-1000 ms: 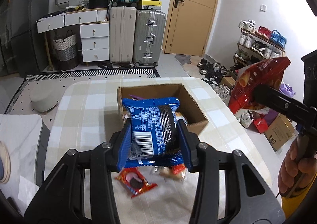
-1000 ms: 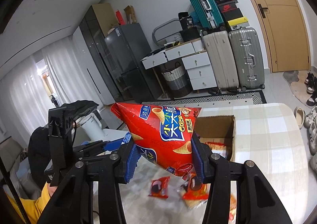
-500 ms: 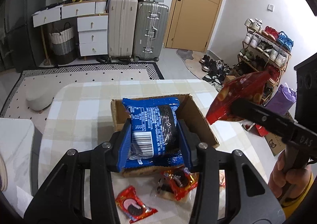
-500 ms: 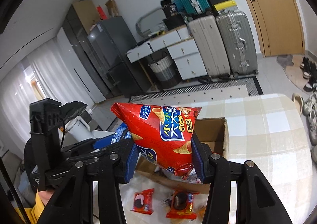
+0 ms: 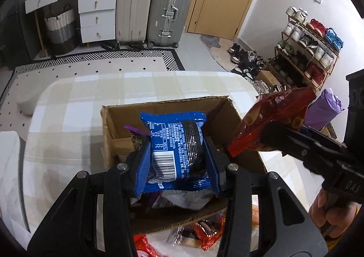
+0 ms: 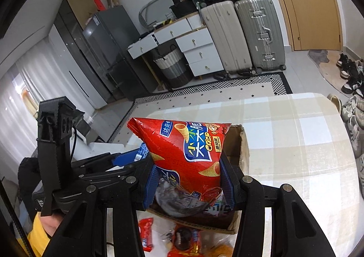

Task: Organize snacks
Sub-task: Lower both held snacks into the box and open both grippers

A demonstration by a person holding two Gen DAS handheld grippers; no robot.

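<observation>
Left hand-held gripper (image 5: 177, 166) clamps a blue packet (image 5: 176, 146) over the cardboard box (image 5: 118, 120); right hand-held gripper (image 6: 188, 180), angled downward, grips a red crisp bag (image 6: 184, 145) alongside.

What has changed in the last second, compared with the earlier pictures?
Both packets were carried forward and down to the cardboard box: the blue packet now hangs over its opening, and the red snack bag is over its right side. Both hand-held grippers, left and right, stay shut on their packets. The small red packets still lie on the table.

Red chip bag (image 6: 188, 150) reads "Crisp"; right gripper (image 5: 248, 141) marked "DAS".
</observation>
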